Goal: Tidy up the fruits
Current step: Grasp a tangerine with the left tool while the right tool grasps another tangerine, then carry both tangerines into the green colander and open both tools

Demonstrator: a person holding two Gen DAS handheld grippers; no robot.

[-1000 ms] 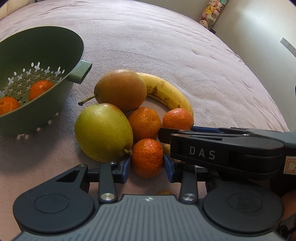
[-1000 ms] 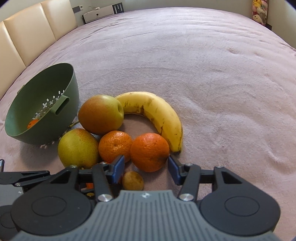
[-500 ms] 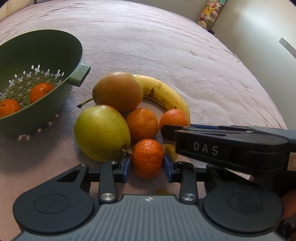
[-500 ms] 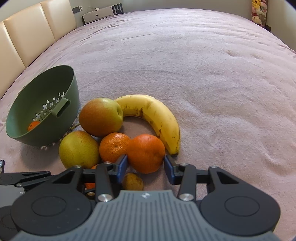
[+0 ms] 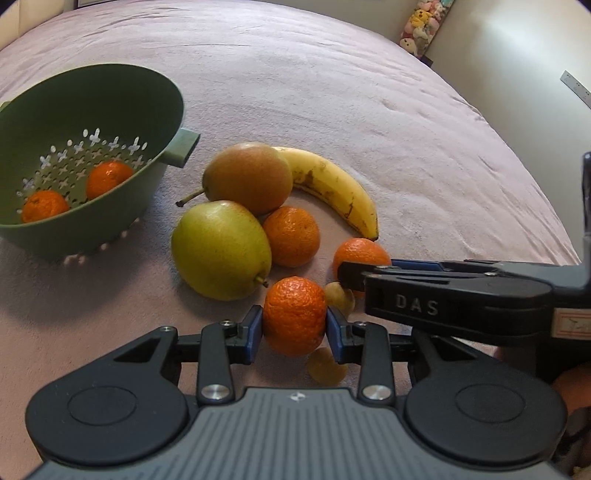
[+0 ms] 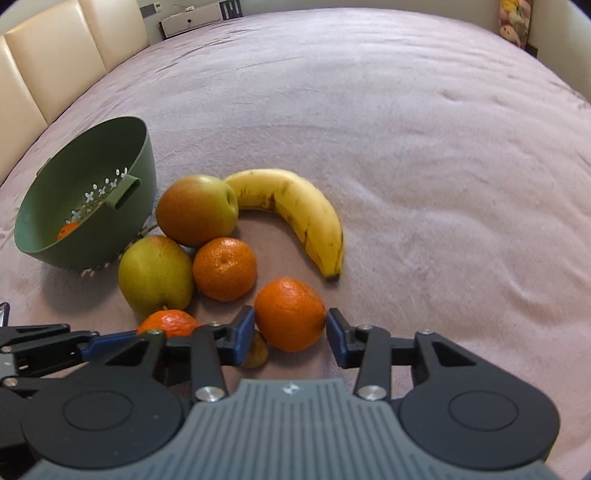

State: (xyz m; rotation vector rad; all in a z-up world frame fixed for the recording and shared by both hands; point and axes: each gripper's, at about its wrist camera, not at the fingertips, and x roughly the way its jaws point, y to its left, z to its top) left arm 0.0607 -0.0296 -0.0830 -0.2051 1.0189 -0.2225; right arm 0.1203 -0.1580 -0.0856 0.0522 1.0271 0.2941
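My left gripper (image 5: 294,334) is shut on a mandarin (image 5: 294,316), both blue pads pressing its sides, just in front of a green pear (image 5: 221,251). My right gripper (image 6: 290,332) has an orange (image 6: 290,314) between its pads. The jaws are opening slightly, but both pads still touch the fruit. A brown pear (image 6: 195,210), another mandarin (image 6: 224,268) and a banana (image 6: 303,218) lie on the pink blanket (image 6: 406,129). To the left, the green colander (image 5: 155,110) holds two mandarins (image 5: 109,177).
Two small yellowish round fruits (image 5: 340,295) lie between and under the grippers. Cream headboard cushions (image 6: 55,66) border the blanket at far left. Stuffed toys (image 5: 421,26) sit in the far right corner by the wall.
The right gripper's pads closed onto the orange and drew it back from the other mandarin and the banana tip. The left gripper stayed shut on its mandarin and shifted only slightly.
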